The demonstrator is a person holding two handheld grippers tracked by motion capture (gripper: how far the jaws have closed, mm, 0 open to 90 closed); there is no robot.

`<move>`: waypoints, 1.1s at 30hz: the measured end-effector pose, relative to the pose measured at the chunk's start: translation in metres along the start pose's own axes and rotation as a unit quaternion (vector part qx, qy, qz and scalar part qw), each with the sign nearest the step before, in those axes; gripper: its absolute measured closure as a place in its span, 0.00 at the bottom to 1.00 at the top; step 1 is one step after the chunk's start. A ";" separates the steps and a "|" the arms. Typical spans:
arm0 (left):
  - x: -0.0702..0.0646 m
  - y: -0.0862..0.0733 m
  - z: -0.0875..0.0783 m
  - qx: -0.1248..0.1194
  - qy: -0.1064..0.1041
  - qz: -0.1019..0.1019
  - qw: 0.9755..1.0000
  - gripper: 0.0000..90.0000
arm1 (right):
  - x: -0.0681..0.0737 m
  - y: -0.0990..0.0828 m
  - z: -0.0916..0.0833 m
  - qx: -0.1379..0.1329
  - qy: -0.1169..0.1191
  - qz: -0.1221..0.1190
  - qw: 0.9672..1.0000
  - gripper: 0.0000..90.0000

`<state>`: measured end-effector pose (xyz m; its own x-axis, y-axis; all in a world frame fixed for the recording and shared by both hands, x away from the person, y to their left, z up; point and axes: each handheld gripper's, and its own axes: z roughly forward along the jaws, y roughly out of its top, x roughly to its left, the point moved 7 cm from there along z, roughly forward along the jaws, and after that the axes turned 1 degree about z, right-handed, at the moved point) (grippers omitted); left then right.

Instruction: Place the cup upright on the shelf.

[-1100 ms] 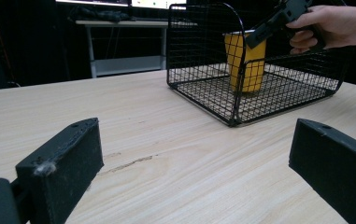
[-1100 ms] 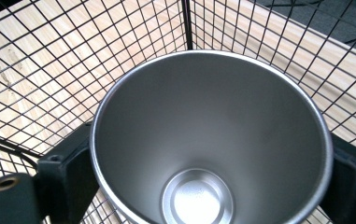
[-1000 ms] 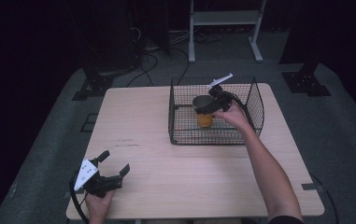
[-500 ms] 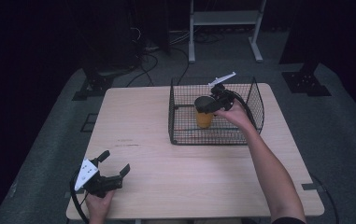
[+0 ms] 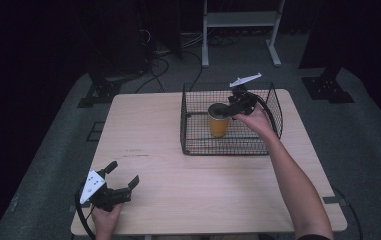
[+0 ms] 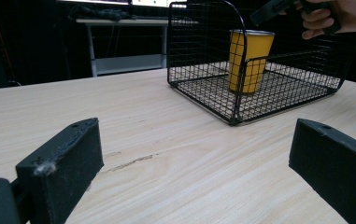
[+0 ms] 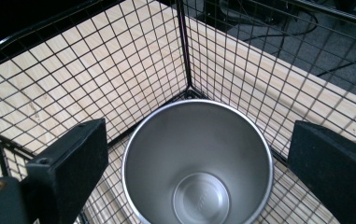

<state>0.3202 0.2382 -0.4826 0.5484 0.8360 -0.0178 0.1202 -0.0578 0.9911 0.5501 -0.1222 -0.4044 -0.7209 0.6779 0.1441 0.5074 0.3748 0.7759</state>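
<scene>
High view: one table, one wire basket, one yellow cup standing upright inside the basket. Right gripper hangs over the cup's mouth; left gripper rests at the table's near left corner, well apart.

Left gripper view: jaws spread wide, nothing between them; the cup's yellow side shows through the mesh.

Right gripper view: jaws parted on either side of the cup's rim, not touching; bare steel interior; the stamped base mark is unreadable.
</scene>
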 end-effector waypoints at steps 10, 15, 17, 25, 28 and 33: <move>0.000 0.000 0.000 0.000 -0.003 0.001 1.000 0.03 | 0.005 -0.009 -0.025 -0.022 0.022 0.020 0.999 0.10; -0.001 0.000 0.000 0.000 -0.004 0.002 1.000 0.02 | 0.013 -0.018 -0.034 -0.020 0.029 0.016 0.999 0.13; -0.001 0.000 0.000 0.000 -0.004 0.002 1.000 0.02 | 0.015 -0.021 -0.037 -0.019 0.032 0.016 0.999 0.13; -0.001 0.000 0.000 0.002 -0.002 0.003 1.000 0.02 | 0.023 -0.033 -0.047 -0.013 0.045 0.017 0.999 0.13; -0.001 0.000 0.000 0.003 -0.002 0.003 1.000 0.02 | 0.028 -0.036 -0.053 -0.022 0.055 0.022 0.998 0.14; -0.001 0.000 0.001 0.003 -0.002 0.004 1.000 0.02 | 0.038 -0.040 -0.067 -0.028 0.060 0.010 0.998 0.14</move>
<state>0.3198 0.2367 -0.4830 0.5531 0.8330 -0.0110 0.1204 -0.0668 0.9905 0.4709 -0.1535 -0.3889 -0.7642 0.6028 0.2295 0.4971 0.3237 0.8050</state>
